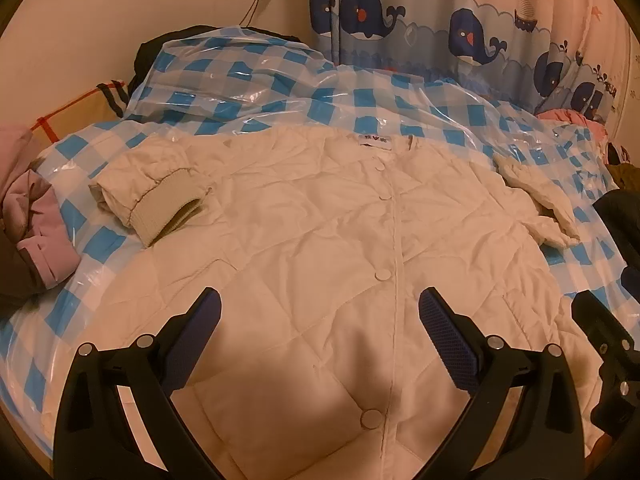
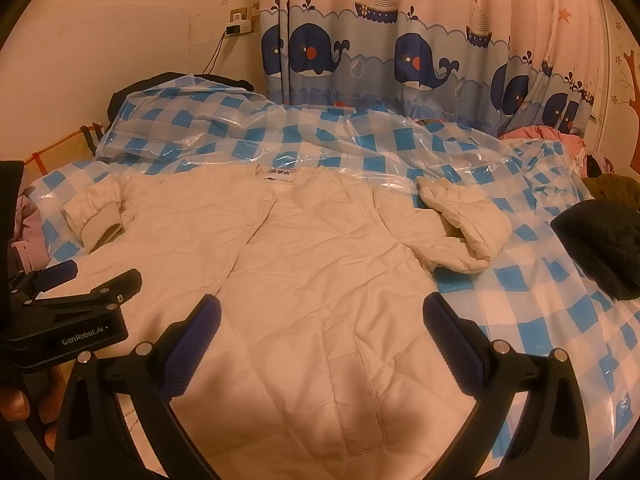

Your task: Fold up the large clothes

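Left wrist view takes in a white quilted jacket (image 1: pixel 320 240) spread front-up over a blue-and-white checked plastic sheet (image 1: pixel 248 88). Far to the left of the left gripper (image 1: pixel 320 300) lies a bundled pink garment (image 1: pixel 36 232). Ahead and to the left, the jacket's sleeve is folded back so that its ribbed beige cuff (image 1: pixel 168 208) lies on the shoulder area. Straight ahead, between the blue-padded fingers (image 1: pixel 448 340), runs the button placket with round white snaps, ending at a collar label at the far edge. Ahead and to the right, the other sleeve (image 1: pixel 536 208) lies crumpled on the checked sheet beside the body. A whale-print curtain (image 1: pixel 440 32) hangs beyond. The left gripper's jaws stand wide apart above the lower front panel, gripping nothing; whether the tips touch the fabric cannot be told.

From the right wrist view, the left gripper (image 2: pixel 96 274) shows at the far left over the jacket's (image 2: pixel 304 280) hem side, jaws parted. Between the right gripper's (image 2: pixel 320 308) fingers lies a stitched pocket panel. Ahead and to the right, the bunched sleeve (image 2: pixel 464 220) rests at the jacket's edge, and further right a dark garment (image 2: pixel 600 248) sits on the checked sheet (image 2: pixel 540 320). The right gripper is likewise spread wide and empty, poised over the jacket's right front.
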The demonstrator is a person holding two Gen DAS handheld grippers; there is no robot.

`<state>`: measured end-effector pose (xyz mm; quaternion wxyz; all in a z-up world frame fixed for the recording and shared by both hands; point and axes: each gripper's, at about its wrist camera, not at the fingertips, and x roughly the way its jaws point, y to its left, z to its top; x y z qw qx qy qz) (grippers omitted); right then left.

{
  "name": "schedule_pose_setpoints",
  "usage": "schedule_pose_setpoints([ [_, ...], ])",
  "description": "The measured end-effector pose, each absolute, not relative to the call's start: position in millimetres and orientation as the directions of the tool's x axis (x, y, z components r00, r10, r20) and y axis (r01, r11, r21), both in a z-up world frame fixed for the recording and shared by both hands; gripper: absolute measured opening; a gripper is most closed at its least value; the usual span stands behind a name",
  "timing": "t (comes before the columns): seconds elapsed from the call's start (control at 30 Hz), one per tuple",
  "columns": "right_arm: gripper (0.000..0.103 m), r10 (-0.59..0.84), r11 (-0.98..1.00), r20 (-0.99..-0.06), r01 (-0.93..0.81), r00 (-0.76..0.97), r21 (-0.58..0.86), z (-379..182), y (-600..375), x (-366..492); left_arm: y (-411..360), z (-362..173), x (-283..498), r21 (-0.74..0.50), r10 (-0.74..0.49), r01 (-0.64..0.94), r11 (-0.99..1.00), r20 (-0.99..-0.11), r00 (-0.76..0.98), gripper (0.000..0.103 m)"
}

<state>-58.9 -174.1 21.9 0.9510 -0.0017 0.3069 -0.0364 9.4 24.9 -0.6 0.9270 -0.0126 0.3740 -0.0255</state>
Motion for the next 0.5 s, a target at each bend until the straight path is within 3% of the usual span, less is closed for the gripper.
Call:
schedule_pose_setpoints([
  [0.5,0.097,-0.063,0.998,-0.589,0.065,0.806,-0.019,19.8,-173.6,-58.5,24.2,-7.2,11.4,-0.025,-0.043,0.035,0.999,-0.708,0.705,0.095],
])
